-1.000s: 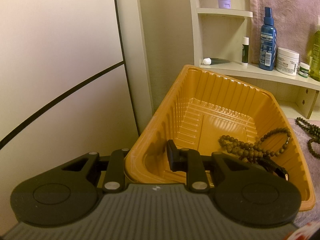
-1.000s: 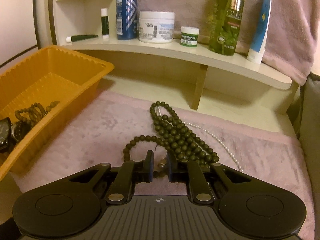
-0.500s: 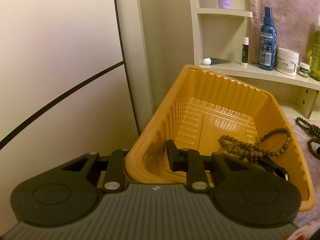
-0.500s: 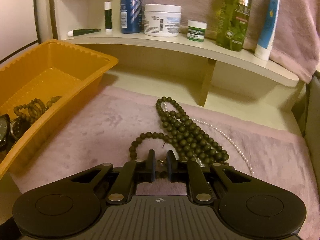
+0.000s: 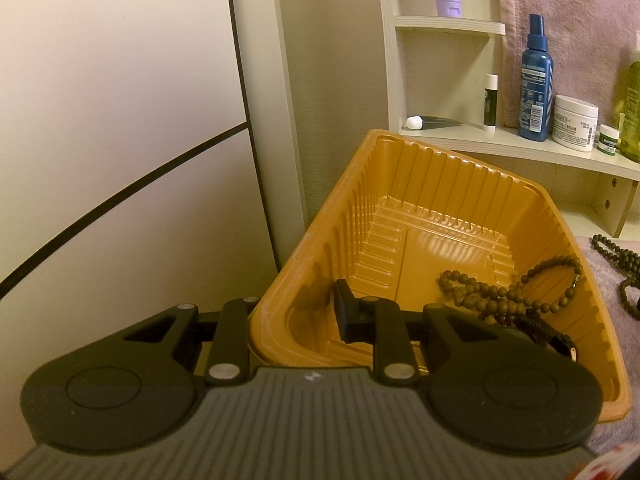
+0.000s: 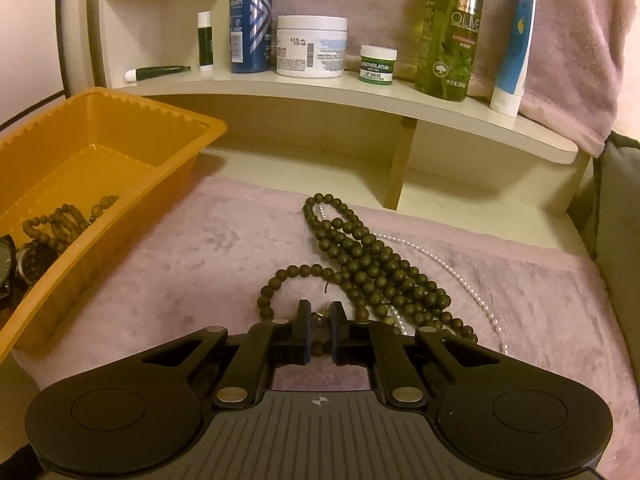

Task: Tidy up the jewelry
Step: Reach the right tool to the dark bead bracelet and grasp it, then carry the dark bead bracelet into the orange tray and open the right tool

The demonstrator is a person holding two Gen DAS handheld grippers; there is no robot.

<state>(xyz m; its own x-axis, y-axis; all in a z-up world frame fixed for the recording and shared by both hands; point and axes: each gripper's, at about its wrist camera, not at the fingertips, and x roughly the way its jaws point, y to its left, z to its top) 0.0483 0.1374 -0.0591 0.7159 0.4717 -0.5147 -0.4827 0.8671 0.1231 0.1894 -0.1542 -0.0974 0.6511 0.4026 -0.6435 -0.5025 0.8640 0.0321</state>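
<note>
The right gripper (image 6: 320,330) was closing, its pads narrowing on a small glinting part of the dark green bead necklace (image 6: 360,256), probably a clasp or charm; whether the pads had already bitten was too small to tell. The strand lay heaped on the pink plush mat (image 6: 180,264), with one loop curling just left of the jaws and a thin pearl strand (image 6: 460,276) crossing under it and trailing off right.

The left gripper (image 5: 296,312) was clamped on the near wall of the orange plastic tray (image 5: 400,184), one finger inside and the other outside, steadying it. In the tray lay a brown bead bracelet (image 5: 504,292) and a dark wristwatch (image 5: 548,332). Behind, a wooden shelf (image 6: 320,92) carried a blue spray bottle (image 6: 250,20), a white cream jar (image 6: 312,46) and a green olive bottle (image 6: 450,32).

The risks I judged from here: a grip on so small a part could slip once the heavy beads hung from it. The pearl strand, tangled beneath, might be dragged along and dropped short of the tray. A trailing loop could also catch the tray's rim, and the thin wall might flex under the left clamp and tip.
</note>
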